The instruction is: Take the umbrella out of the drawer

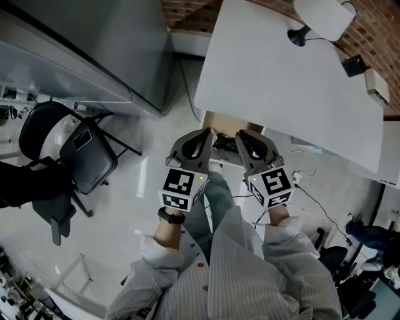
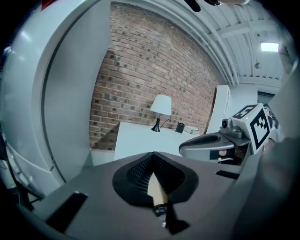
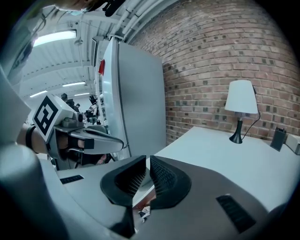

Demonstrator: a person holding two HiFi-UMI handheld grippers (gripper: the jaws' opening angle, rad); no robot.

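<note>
In the head view a drawer (image 1: 217,119) with a wooden inside shows under the near edge of the white table (image 1: 281,81). A dark object (image 1: 222,146) lies in it, mostly hidden by the grippers, and I cannot tell whether it is the umbrella. My left gripper (image 1: 206,132) and right gripper (image 1: 241,135) hang side by side just above the drawer, pointing at the table. In the left gripper view the left gripper (image 2: 153,156) is shut and holds nothing. In the right gripper view the right gripper (image 3: 146,161) is also shut and empty.
A black folding chair (image 1: 84,153) stands on the floor at the left beside a tall grey cabinet (image 1: 94,44). On the table are a white lamp (image 1: 324,15) and small boxes (image 1: 354,65). Cables (image 1: 300,181) lie on the floor to the right, and a brick wall (image 2: 140,70) is behind.
</note>
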